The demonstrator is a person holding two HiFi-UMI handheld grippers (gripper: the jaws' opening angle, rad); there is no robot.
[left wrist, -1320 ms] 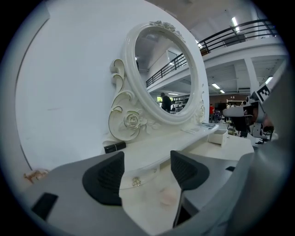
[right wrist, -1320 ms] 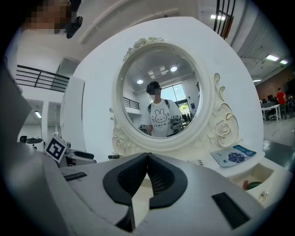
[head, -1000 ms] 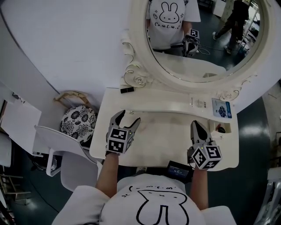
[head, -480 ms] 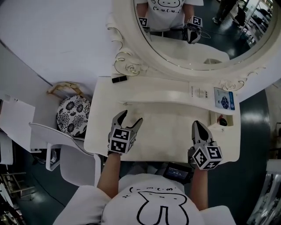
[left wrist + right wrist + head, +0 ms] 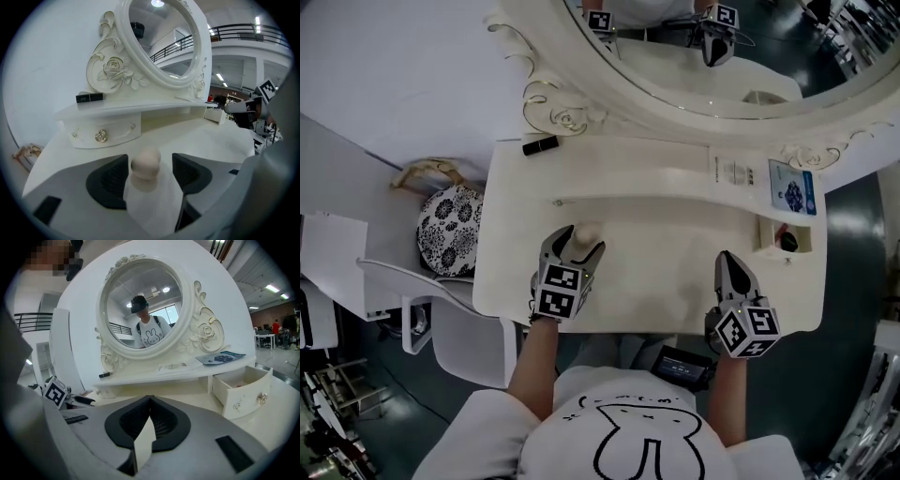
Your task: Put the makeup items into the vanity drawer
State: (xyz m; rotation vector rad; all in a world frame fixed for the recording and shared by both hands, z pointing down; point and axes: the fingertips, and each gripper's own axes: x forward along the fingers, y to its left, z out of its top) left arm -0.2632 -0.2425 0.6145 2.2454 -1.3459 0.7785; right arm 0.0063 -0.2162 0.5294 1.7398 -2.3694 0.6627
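Far left on the upper shelf lies a black tube (image 5: 540,144). Your left gripper (image 5: 577,246) is spread wide around the beige makeup sponge (image 5: 146,164). The sponge stands on the vanity top (image 5: 666,272) with a gap either side, not pinched. Your right gripper (image 5: 727,261) is clenched on nothing, near the front edge. The little drawer (image 5: 239,397) at far right is pulled open, well apart from the sponge.
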